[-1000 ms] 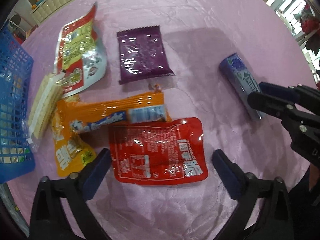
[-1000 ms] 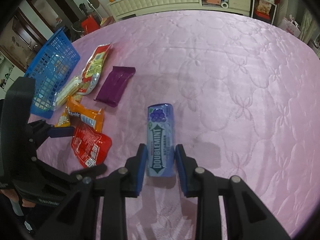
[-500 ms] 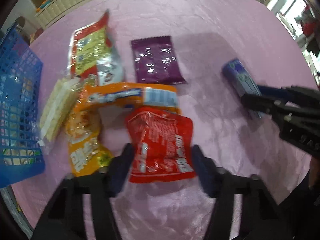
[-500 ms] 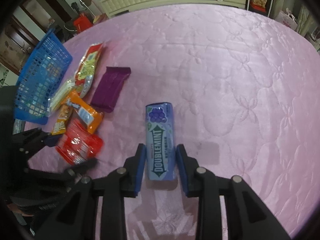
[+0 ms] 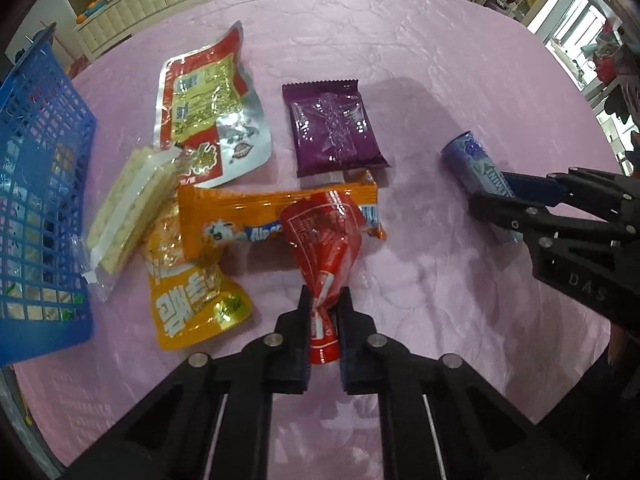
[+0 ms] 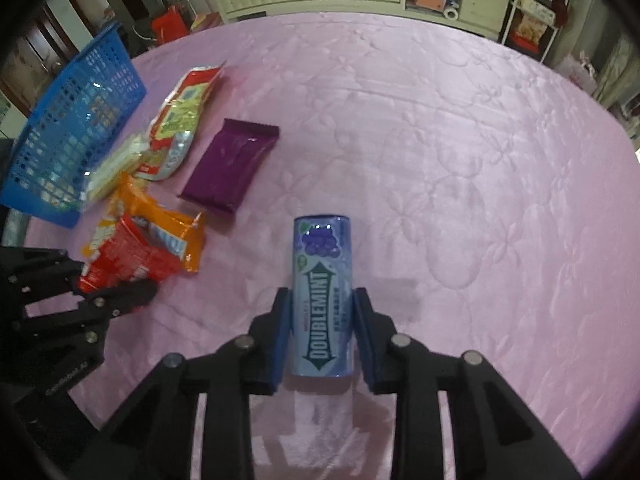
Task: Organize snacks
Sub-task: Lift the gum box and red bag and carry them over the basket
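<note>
Pink quilted cloth (image 6: 460,152) covers the table, and seven snacks lie on it beside one blue plastic basket (image 5: 36,216) at the left edge. Only one label reads in full: "DOUBLEMINT", in white on a green arrow, down the side of the single blue-purple gum tube (image 6: 323,300), with grapes printed above it. That tube lies near the middle of the table, and the right gripper (image 6: 322,332) has its fingers clamped on its two sides after a slight closing. The left gripper (image 5: 325,328) has just closed its fingers tight on one red pouch (image 5: 326,240), crumpling its near end into a narrow neck; the white print on it is too creased to read. Under that pouch's far end lies one long orange bar (image 5: 248,216) showing the letters "Alp" in white on blue. Touching it are one yellow-orange pouch (image 5: 192,292) with large white characters and one clear pack of pale wafers (image 5: 128,208) leaning against the basket. Farther back are one red-and-silver pouch (image 5: 208,108) with a yellow label and one plain purple packet (image 5: 332,124). The basket already holds something pale, unclear through the mesh.
</note>
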